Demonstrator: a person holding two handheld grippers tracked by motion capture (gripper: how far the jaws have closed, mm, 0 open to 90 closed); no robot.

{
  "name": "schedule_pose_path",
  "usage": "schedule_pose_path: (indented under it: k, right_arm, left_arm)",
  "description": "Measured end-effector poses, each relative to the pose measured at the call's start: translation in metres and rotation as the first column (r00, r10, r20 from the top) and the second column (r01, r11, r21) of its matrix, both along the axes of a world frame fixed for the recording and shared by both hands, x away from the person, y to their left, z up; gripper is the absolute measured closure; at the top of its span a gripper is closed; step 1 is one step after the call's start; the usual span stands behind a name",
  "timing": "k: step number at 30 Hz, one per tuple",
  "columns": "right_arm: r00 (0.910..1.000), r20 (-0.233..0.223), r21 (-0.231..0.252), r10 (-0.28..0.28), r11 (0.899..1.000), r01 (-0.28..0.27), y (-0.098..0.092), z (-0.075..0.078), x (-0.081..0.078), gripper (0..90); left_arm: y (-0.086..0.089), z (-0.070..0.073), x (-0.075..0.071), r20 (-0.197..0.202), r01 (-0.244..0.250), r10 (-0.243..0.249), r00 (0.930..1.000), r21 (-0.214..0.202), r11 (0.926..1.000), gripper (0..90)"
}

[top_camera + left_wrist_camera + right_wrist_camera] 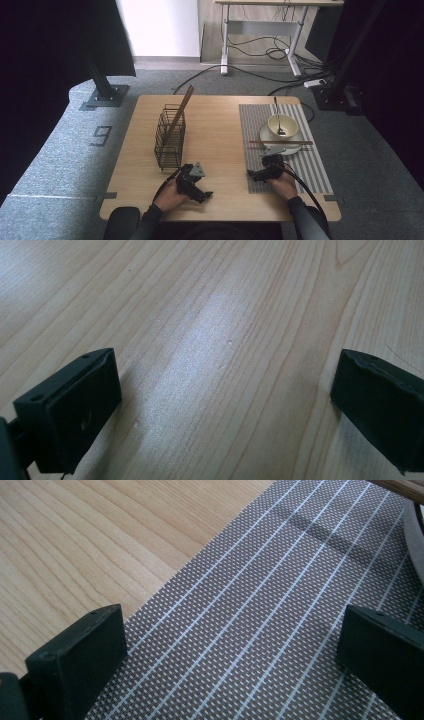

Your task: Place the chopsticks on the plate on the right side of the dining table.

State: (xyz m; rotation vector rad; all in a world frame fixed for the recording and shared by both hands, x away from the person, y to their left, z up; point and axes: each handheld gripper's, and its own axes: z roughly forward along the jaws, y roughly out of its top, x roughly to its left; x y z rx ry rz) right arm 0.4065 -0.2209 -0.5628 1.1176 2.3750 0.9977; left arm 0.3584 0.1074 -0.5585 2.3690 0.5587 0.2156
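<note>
A wooden table is seen from above. A wire rack stands left of centre, with a flat stick leaned in it. Right of the rack lies a striped mat, on which a plate, a bowl with a spoon, and chopsticks are set. Near the rack the left gripper is held with jaws spread over bare wood; the right gripper is held over the mat's near edge, jaws spread and empty.

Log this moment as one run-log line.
left gripper: open, over bare table | right gripper: open, over placemat | chopstick: across plate | rack: one chopstick
</note>
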Motion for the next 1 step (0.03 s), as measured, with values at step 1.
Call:
schedule_pose_path:
  k: [1]
  right_arm:
    - [1.0000, 0.000, 0.000, 0.000, 1.000, 0.000, 0.0000, 0.0000, 0.0000, 0.0]
  left_arm:
    - [0.0000, 0.0000, 0.0000, 0.000, 0.000, 0.000, 1.0000, 0.000, 1.0000, 0.0]
